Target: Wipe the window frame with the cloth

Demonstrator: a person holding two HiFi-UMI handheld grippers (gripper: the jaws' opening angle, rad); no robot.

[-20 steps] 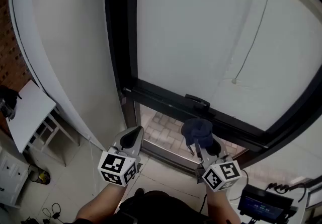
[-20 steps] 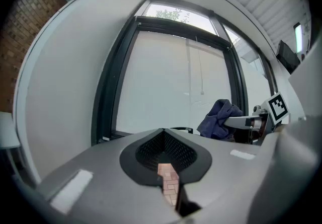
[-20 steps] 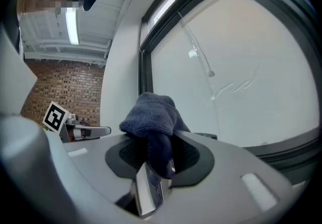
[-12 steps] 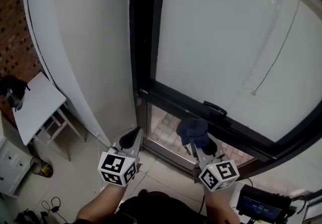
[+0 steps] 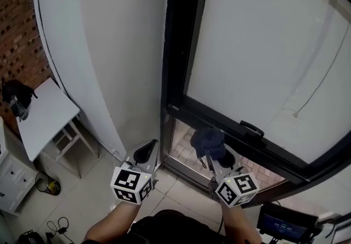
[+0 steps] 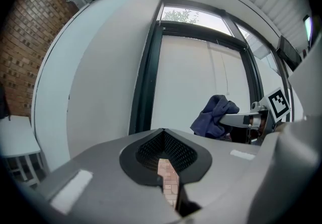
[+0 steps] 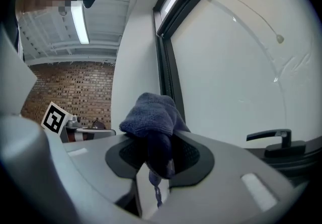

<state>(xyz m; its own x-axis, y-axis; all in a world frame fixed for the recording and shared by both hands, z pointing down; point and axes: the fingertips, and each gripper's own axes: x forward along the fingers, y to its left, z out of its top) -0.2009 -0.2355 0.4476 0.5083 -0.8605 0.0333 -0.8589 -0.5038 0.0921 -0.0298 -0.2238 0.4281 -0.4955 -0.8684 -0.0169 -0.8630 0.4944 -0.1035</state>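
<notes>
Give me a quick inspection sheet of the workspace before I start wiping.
Surface: black window frame, upright and lower rail in view.
Job's things: dark blue cloth, bunched, near the lower rail; contact cannot be told.
Clutter: white table at left.
Tools: right tool shut on the cloth; left tool shut, empty.
Cables: blind cord hanging; loose cables on floor.
Surroundings: brick wall, tiled floor.

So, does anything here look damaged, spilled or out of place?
Nothing stands out. The cloth is bunched in the right gripper, the window frame looks intact, and the left gripper is shut and empty.
</notes>
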